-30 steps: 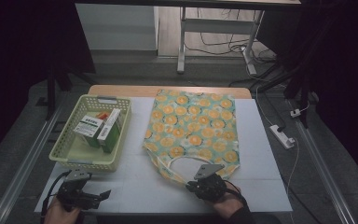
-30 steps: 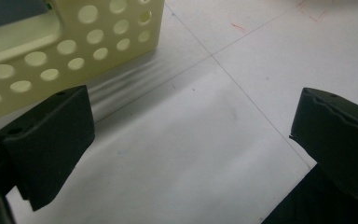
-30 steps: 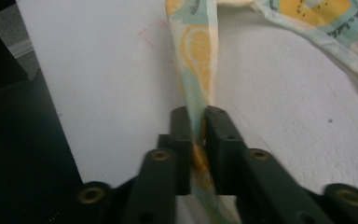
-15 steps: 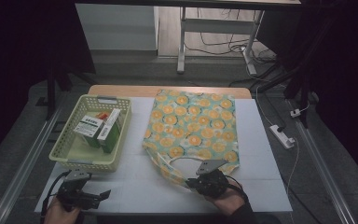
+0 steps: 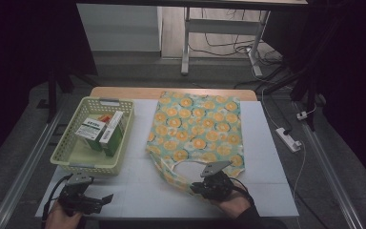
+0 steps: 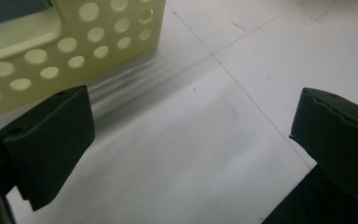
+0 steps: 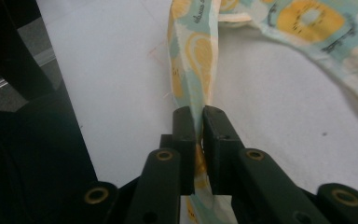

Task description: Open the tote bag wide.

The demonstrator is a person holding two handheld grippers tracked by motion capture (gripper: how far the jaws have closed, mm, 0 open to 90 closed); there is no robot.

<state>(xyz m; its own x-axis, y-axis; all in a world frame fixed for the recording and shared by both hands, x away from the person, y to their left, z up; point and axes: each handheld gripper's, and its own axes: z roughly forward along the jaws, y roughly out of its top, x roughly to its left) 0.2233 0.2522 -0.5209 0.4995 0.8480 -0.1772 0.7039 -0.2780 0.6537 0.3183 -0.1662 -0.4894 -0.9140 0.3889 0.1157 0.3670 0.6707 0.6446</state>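
While our right tongs [image 7: 199, 122] pinch the fruit-print bag's [image 5: 195, 126] handle, its length runs away from us; left tongs [image 6: 191, 135] gape; the basket [image 5: 66, 160] holds boxes [image 5: 101, 133].

right gripper [image 5: 201, 187] nudged, bag handle [image 7: 191, 60] lifted slightly

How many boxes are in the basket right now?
2 visible: a green-and-white box left of centre in the basket, and a taller green one leaning beside it. An orange item behind may be a third.

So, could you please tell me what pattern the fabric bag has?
Orange citrus slices on pale teal fabric bag, clearest in the high view.
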